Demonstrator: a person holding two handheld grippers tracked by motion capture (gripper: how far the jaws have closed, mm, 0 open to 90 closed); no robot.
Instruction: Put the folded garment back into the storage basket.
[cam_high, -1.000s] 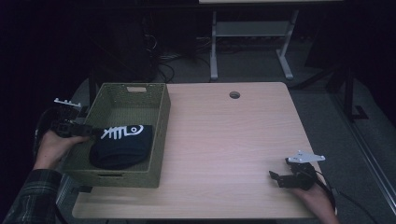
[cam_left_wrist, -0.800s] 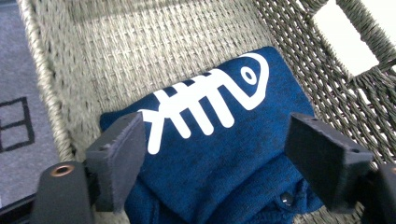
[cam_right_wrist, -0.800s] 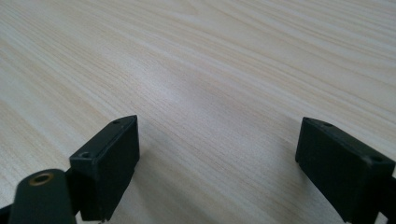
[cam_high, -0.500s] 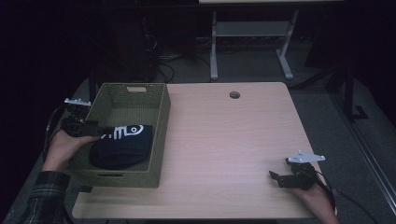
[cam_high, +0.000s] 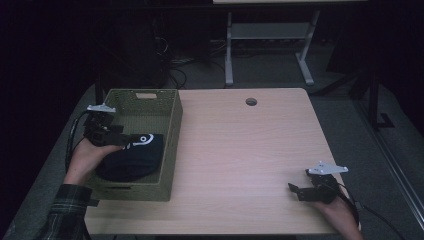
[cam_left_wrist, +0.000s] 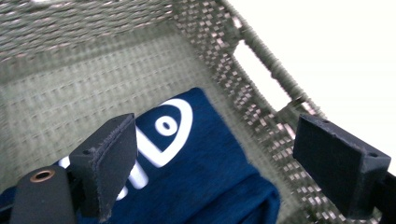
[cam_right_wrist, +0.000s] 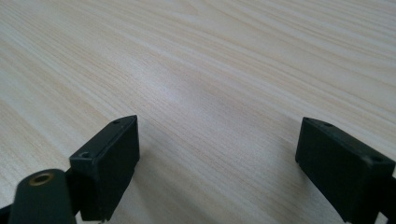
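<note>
With its fingers spread wide and nothing between them, the left gripper (cam_high: 116, 140) hangs over the woven green basket (cam_high: 170, 145) at the table's (cam_high: 250, 165) nine o'clock edge; those fingers have just been opening, clear of the cloth. Folded navy cloth with a white print (cam_left_wrist: 187, 163) lies on the basket floor, toward the six o'clock end, directly under the fingers. I judge the placing step as good as done, the cloth let go inside. Next, the left hand needs to lift clear of the basket wall without snagging the fabric. At five o'clock the right gripper (cam_high: 300, 191) rests low over bare wood, fingers wide and empty.
</note>
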